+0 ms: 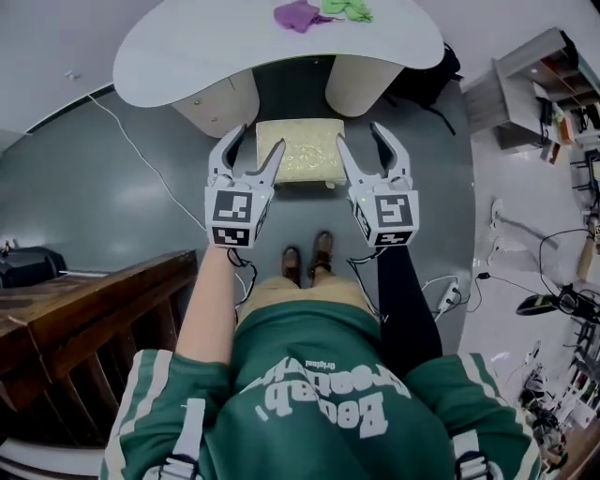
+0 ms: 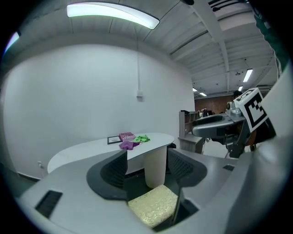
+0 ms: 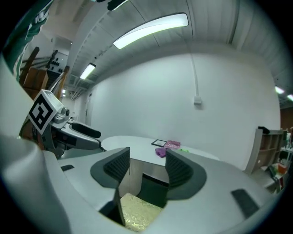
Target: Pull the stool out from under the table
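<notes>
The stool point(image 1: 300, 150), with a pale yellow-green cushion, stands on the grey floor at the front edge of the white table point(image 1: 187, 56), between the table's two pedestals. My left gripper point(image 1: 255, 148) hovers over the stool's left side and my right gripper point(image 1: 364, 142) over its right side. Both are open and hold nothing. In the left gripper view a corner of the stool point(image 2: 153, 205) lies below the spread jaws of the left gripper point(image 2: 146, 171). In the right gripper view the stool point(image 3: 137, 212) shows low between the jaws of the right gripper point(image 3: 147, 171).
Purple cloth point(image 1: 298, 14) and green cloth point(image 1: 347, 9) lie on the table. A dark wooden rail point(image 1: 84, 319) stands at the left, a shelf unit point(image 1: 534, 84) and cables at the right. A power strip point(image 1: 450, 298) lies on the floor. The person's shoes point(image 1: 307, 258) are just behind the stool.
</notes>
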